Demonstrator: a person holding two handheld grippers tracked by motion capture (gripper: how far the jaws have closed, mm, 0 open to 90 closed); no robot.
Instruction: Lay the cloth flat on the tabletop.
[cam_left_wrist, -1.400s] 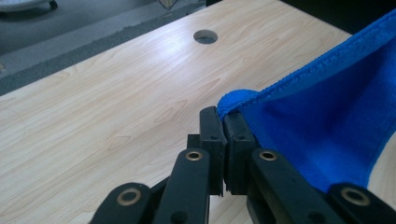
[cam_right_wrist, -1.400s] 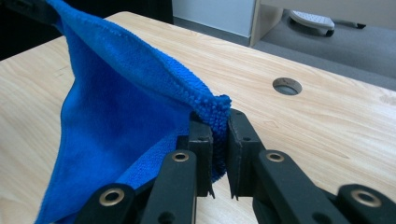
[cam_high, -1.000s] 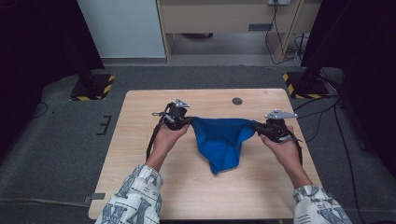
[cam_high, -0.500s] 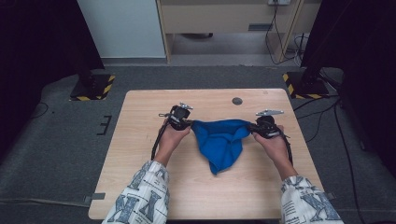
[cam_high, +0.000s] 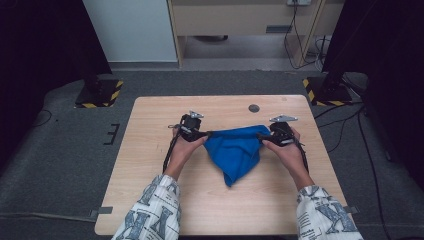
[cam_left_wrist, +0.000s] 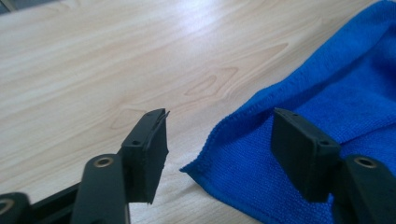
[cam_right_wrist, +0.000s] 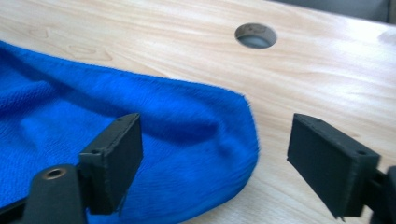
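Note:
A blue cloth (cam_high: 234, 150) lies on the wooden table (cam_high: 150, 190), spread wide at the top and tapering to a point toward the person. My left gripper (cam_high: 204, 134) sits at its left corner and its jaws have just been opening. In the left gripper view the cloth corner (cam_left_wrist: 299, 140) lies on the wood between the spread jaws, with no pad pressing it. My right gripper (cam_high: 261, 136) sits at the right corner and its jaws have also just been opening. In the right gripper view the cloth corner (cam_right_wrist: 187, 140) rests flat between the open gripper (cam_right_wrist: 215, 158).
A round cable hole (cam_high: 254, 108) lies in the table behind the cloth; it shows again as a hole (cam_right_wrist: 255, 35) in the right gripper view. Yellow-and-black stand bases (cam_high: 100, 94) sit on the floor beyond the far table corners. Cables trail on the right.
Both hands sank to the table and the right one came inward. The cloth, held stretched above the wood before, now lies on it, and both grippers have let go of its corners.

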